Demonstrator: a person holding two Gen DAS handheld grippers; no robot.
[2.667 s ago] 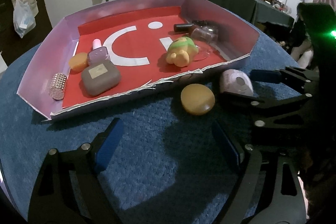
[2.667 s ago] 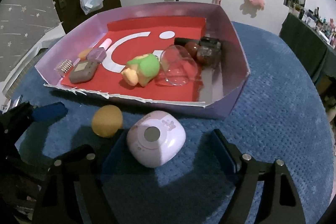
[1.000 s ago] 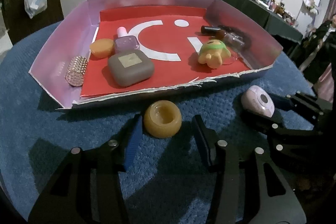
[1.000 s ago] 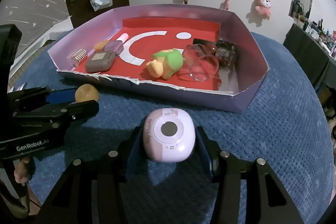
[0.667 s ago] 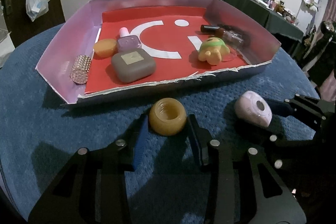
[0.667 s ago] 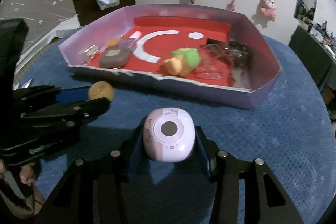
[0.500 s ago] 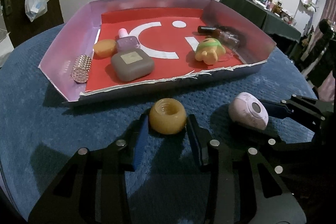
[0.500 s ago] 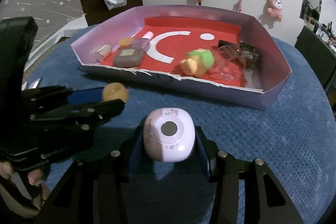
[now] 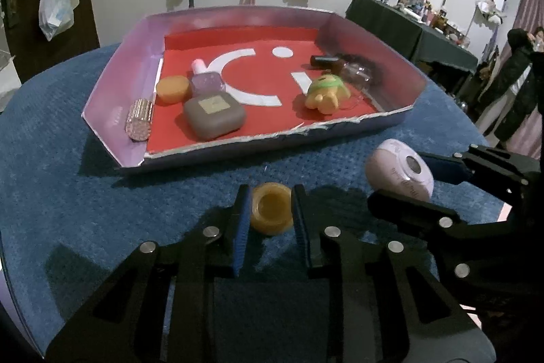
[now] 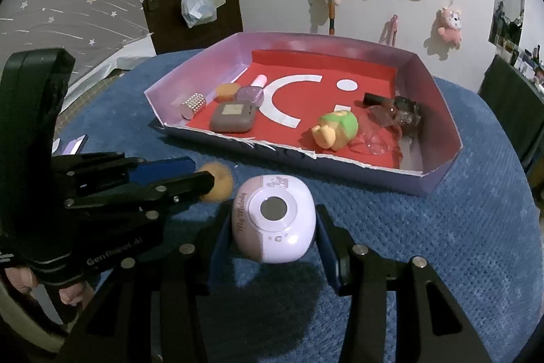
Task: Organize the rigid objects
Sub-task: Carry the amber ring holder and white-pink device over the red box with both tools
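Blue carpet covers the table (image 9: pixel 102 193), and a purple tray (image 9: pixel 115 97) with a red floor sits at the far side. From the left view you can see into the yellow cup (image 9: pixel 271 208): its open mouth tips up toward the camera. The left claw (image 9: pixel 270 210) has just closed and is clamped on the cup's sides. From the right view the cup (image 10: pixel 217 181) is only a round lump behind the left claw (image 10: pixel 190 176). That view shows the pink camera toy (image 10: pixel 273 223) best, lens facing up and back, clamped in the right claw (image 10: pixel 273 227). Both things are in front of the tray.
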